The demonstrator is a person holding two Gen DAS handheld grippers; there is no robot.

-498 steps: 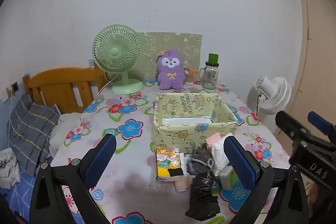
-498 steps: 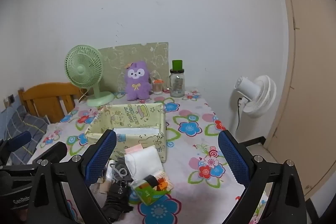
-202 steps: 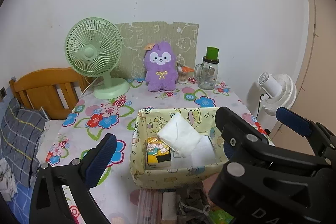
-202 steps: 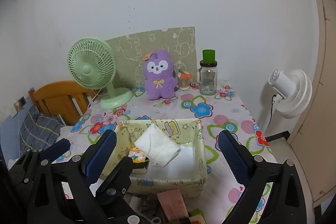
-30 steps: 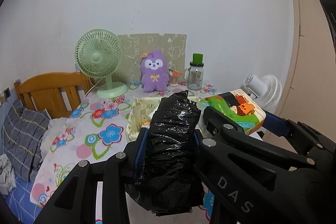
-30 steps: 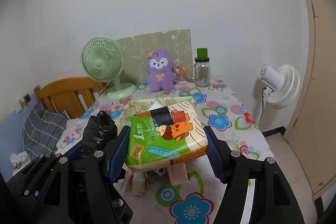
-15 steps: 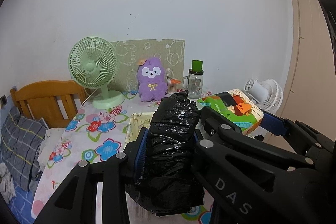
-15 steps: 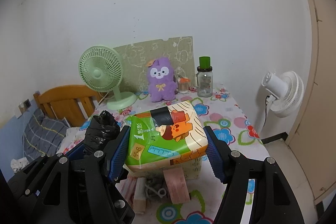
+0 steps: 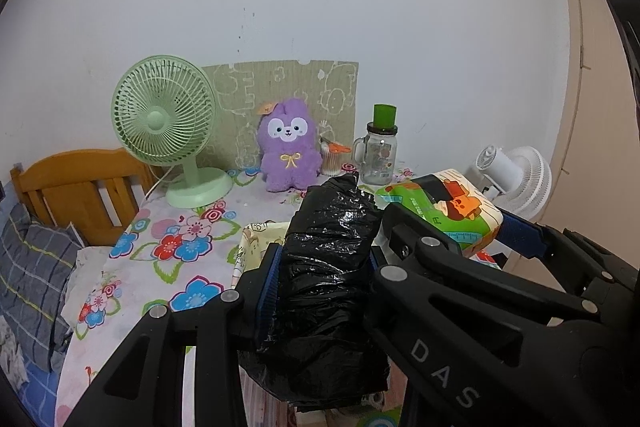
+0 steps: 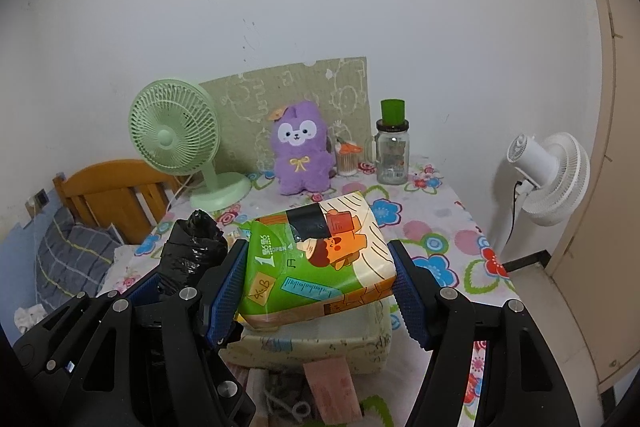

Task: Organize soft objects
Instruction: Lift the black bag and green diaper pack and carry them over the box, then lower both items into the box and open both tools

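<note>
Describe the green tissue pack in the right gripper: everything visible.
The tissue pack is a soft rectangular pack in glossy plastic wrap, bright green at one end and cream elsewhere, printed with an orange cartoon figure, a black strip and a small "OPEN" mark. The right gripper clamps it by its two short ends, blue pads pressed against the wrap. It is held roughly level, slightly tilted, off the table and over the pale yellow fabric box. Only the pads appear to touch it.

Your table (image 10: 448, 223) wears a flowered cloth. Take the purple plush (image 10: 302, 155) at its far edge as your mark: the green fan (image 10: 180, 147) stands to its left, a small cup and the glass jar (image 10: 393, 159) to its right, the yellow fabric box (image 10: 320, 347) nearer you, with what may be a pink pack (image 10: 334, 387) nearest.
</note>
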